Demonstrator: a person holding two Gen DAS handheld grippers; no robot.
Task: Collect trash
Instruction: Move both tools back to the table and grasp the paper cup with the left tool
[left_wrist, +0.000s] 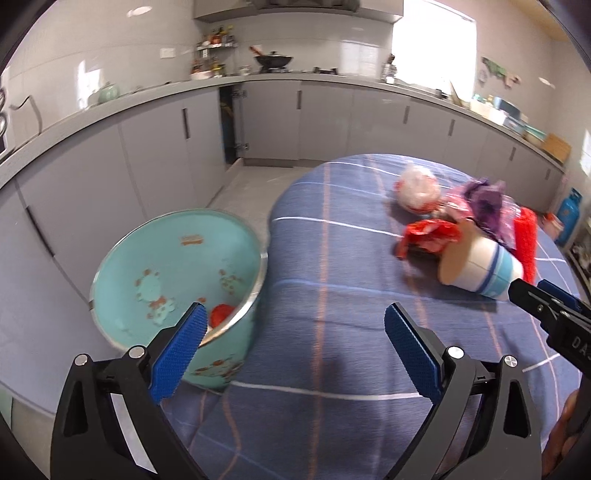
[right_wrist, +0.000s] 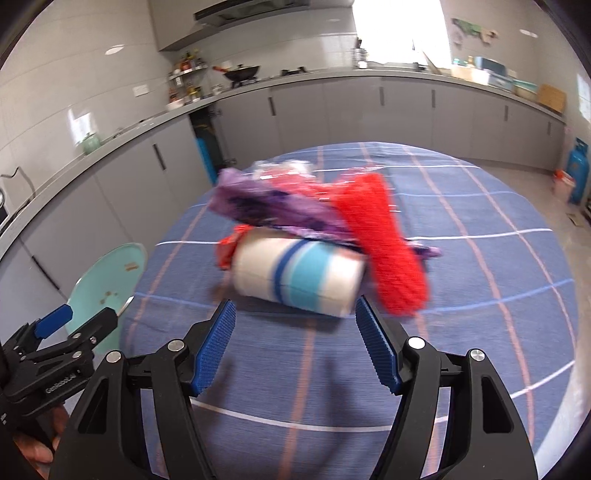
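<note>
A white paper cup (right_wrist: 297, 278) with blue stripes lies on its side on the blue checked tablecloth (right_wrist: 480, 332). My right gripper (right_wrist: 295, 314) is open and empty, its fingertips just short of the cup. Behind the cup lies a heap of trash: a red mesh (right_wrist: 388, 240), purple wrapper (right_wrist: 266, 206) and red wrapper (left_wrist: 428, 236). A crumpled white-and-red bag (left_wrist: 419, 188) lies farther back. My left gripper (left_wrist: 293, 323) is open and empty beside a teal bin (left_wrist: 177, 280), which holds a red scrap (left_wrist: 221, 314). The cup also shows in the left wrist view (left_wrist: 480, 264).
The bin stands off the table's left edge; it also shows in the right wrist view (right_wrist: 107, 273). Grey kitchen cabinets (left_wrist: 332, 122) and a counter run behind. A blue gas cylinder (right_wrist: 578, 170) stands on the floor at the right.
</note>
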